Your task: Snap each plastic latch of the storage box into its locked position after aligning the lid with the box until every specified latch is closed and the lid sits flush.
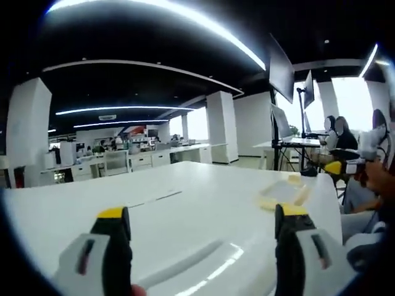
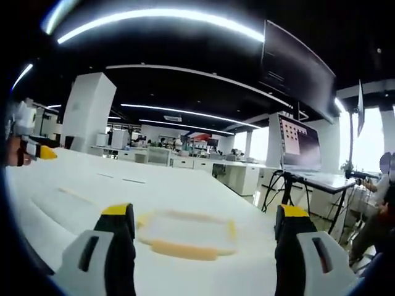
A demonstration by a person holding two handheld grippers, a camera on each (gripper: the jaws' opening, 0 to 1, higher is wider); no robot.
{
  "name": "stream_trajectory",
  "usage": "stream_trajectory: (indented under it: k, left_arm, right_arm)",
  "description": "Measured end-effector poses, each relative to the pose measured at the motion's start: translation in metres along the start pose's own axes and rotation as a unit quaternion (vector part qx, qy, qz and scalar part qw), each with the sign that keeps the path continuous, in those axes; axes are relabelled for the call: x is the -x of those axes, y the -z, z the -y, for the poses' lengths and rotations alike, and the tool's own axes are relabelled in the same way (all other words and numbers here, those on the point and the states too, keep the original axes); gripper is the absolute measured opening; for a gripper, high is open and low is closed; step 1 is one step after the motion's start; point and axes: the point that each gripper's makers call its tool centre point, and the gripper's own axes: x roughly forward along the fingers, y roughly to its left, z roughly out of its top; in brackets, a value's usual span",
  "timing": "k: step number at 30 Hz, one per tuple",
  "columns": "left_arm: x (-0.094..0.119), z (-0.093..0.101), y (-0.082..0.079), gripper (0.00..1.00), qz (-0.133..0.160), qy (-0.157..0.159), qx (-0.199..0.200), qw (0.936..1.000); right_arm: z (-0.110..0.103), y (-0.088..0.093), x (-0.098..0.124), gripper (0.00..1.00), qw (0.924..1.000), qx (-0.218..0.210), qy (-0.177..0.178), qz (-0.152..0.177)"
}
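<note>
— Storage box (image 2: pixel 187 237), clear-bodied with yellow latches, is seen lying flat on the white table (image 2: pixel 74 185), just ahead of and between the jaws of the right gripper (image 2: pixel 203 231). Its lid appears to be laid on top, though how well it is seated cannot be judged through the blur.

— And in the left gripper view?

— The same box (image 1: pixel 285 193) is glimpsed off to the right, near the table's (image 1: pixel 185 203) far edge; the left gripper (image 1: pixel 203 234) is pointed across bare tabletop, well apart from it.

— How are the grippers held?

— Both are spread wide, with nothing clasped between the jaws. The right gripper (image 1: pixel 352 161) is also caught at the right edge of the left gripper view, and the left gripper (image 2: pixel 29 148) at the left edge of the right gripper view.

— Which step is judged to be in hand?

— An approach, it would seem: no latch is being touched. Whether any latch is already snapped cannot be told.

— What is called for next?

— The lid's alignment would need checking, then the nearest yellow latch (image 2: pixel 179 249) pressed down until locked, the left gripper being brought over to steady the box.
</note>
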Motion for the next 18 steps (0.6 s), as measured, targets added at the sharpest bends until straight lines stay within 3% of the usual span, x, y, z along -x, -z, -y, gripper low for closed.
stream_trajectory:
  k: [7,18]
  left_arm:
    - [-0.019,0.017,0.010,1.00,-0.015,0.037,0.012,0.9991]
    - [-0.034,0.030,0.017,1.00,-0.048,0.069,-0.016,0.9963]
  right_arm:
    - [0.002,0.003,0.001,0.95,1.0000,-0.005,-0.001,-0.004]
    - [0.009,0.003,0.002,0.94,1.0000,-0.007,0.002,-0.003]
